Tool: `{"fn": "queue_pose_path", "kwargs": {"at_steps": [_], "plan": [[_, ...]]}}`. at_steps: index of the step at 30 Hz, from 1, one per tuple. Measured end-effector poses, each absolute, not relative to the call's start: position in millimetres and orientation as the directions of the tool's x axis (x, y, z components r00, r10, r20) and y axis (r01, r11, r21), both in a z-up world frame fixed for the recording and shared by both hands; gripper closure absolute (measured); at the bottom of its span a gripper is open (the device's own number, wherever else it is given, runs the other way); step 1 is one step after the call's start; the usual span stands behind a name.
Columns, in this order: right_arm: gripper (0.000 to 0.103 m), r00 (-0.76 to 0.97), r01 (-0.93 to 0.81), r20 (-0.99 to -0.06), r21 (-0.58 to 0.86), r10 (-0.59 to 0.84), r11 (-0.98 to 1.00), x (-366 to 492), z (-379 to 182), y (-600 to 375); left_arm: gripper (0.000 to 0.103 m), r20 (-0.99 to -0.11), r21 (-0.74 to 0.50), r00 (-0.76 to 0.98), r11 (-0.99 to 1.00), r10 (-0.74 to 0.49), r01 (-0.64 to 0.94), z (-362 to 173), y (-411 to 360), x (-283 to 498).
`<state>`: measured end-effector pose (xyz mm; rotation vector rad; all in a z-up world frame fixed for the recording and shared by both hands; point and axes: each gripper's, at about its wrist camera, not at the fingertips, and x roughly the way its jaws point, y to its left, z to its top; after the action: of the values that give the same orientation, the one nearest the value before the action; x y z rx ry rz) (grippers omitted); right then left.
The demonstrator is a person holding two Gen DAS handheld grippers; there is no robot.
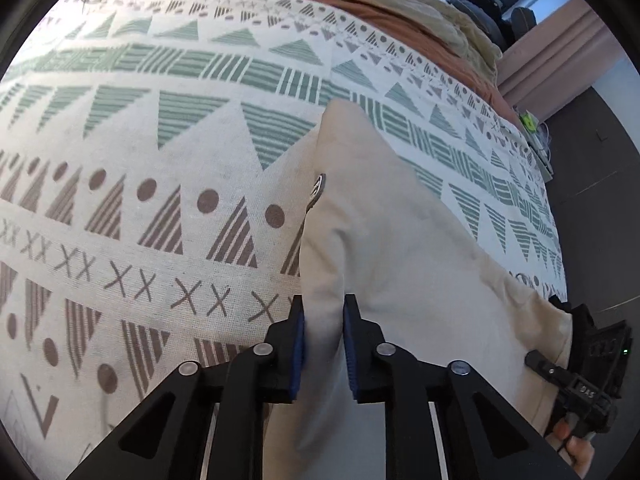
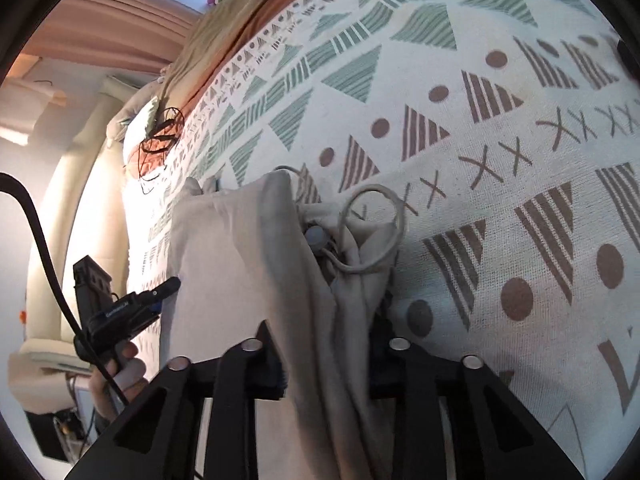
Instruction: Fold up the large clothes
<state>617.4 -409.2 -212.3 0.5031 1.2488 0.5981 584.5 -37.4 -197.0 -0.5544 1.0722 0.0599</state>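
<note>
Left tool (image 1: pixel 323 344): jaws narrowed on a fold of the beige garment (image 1: pixel 384 240), blue pads (image 1: pixel 298 354) pressing cloth from both sides.
Right tool (image 2: pixel 326 364): clamped on bunched garment cloth; fingertips hidden by fabric.
Garment: held up over the patterned blanket (image 1: pixel 160 160), stretched between both tools.
Drawstring (image 2: pixel 372 232): loops just beyond the right tool, against the blanket.
</note>
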Motion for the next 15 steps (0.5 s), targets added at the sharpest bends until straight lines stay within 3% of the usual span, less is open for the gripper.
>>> {"fn": "queue_pose_path", "kwargs": {"at_steps": [15], "plan": [[0.088,0.409,-0.242,-0.689,0.551,0.599,0.799,553.7,-111.4,-394.5,0.097,-0.76,-0.389,0.631,0.886,-0.155,-0.252,-91.0,-58.7,528.7]]}}
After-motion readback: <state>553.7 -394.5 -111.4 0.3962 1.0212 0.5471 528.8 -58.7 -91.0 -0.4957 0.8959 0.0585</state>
